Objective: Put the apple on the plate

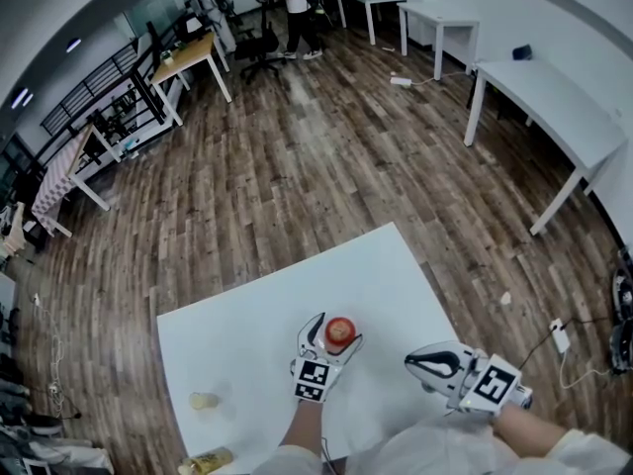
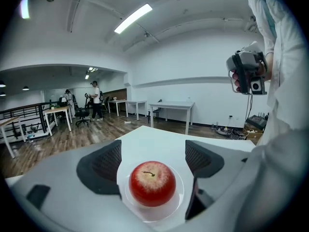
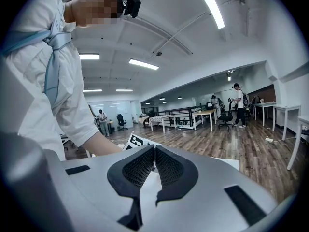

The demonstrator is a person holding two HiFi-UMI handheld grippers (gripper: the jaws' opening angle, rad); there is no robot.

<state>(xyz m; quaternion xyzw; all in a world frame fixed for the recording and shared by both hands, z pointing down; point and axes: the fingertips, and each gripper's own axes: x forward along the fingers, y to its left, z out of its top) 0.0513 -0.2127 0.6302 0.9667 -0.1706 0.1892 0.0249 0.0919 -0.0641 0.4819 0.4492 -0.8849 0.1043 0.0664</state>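
Observation:
A red apple [image 1: 340, 333] [image 2: 152, 182] sits upright on a small clear plate [image 2: 179, 199] near the front of the white table [image 1: 247, 334]. My left gripper [image 1: 336, 324] [image 2: 153, 154] stands open around it. A dark pad is on each side of the apple, and neither one touches it. Off to the right, above the table's front right corner, my right gripper [image 1: 412, 362] [image 3: 154, 161] is shut with nothing in it, its two pads pressed together. It also shows in the left gripper view as a grey device [image 2: 248, 74] held up high.
A small pale object [image 1: 204, 401] and a yellowish bottle-like thing [image 1: 206, 460] lie at the table's front left. Beyond the table is wood floor, with white desks [image 1: 554, 97] at the right and people [image 1: 295, 8] far back.

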